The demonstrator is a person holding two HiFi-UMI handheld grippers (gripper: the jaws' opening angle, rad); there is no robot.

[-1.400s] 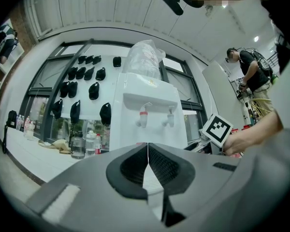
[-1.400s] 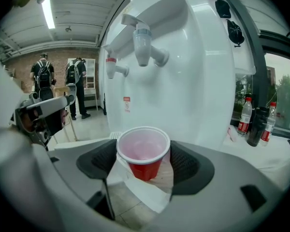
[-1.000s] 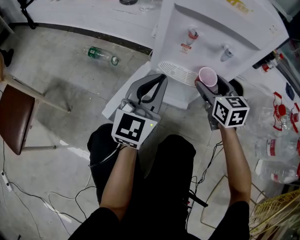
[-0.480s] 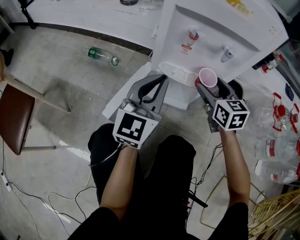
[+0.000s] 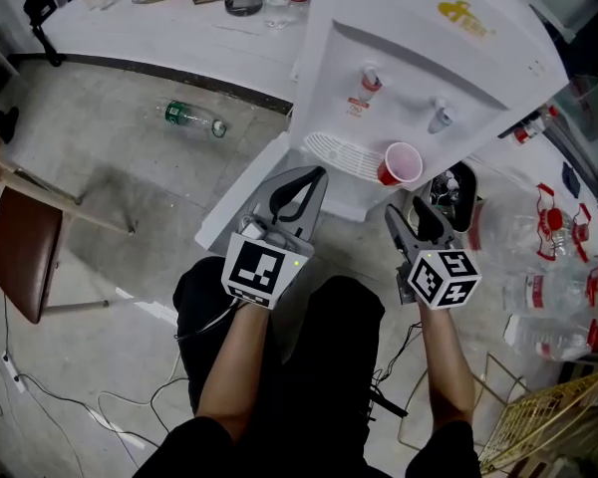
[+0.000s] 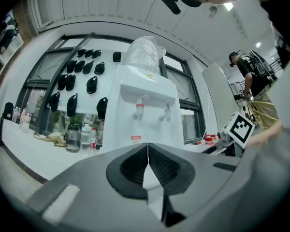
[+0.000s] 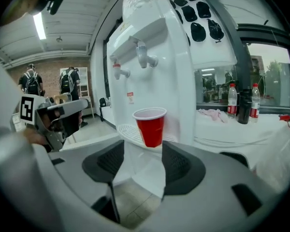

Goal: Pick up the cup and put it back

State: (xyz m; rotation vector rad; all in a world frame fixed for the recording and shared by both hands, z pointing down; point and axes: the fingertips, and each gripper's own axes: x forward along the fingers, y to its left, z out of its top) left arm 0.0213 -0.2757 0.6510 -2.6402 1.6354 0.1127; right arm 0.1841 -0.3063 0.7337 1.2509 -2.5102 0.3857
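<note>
**Head view.** The red cup (image 5: 401,163) stands upright on the drip tray (image 5: 339,150) of the white water dispenser (image 5: 419,58). My right gripper (image 5: 411,217) sits near it but apart from it, with the forearm reaching forward. My left gripper (image 5: 314,179) is held out alongside, aimed at the dispenser's lower front, with nothing in it. I judge the put-back done, since the cup is set down and free of me. What's left is to draw my right hand clear without clipping the rim.

**Left gripper view.** My jaws are pressed together with nothing between them, and they point level at the dispenser's front. My right gripper shows at the right edge.

**Right gripper view.** My jaws stand apart, with only bare gap between the pads. They have just been closing, on nothing. The cup stands beyond the tips, lined up with the gap, on the tray's grille. The gripper points a little downward at it.
</note>
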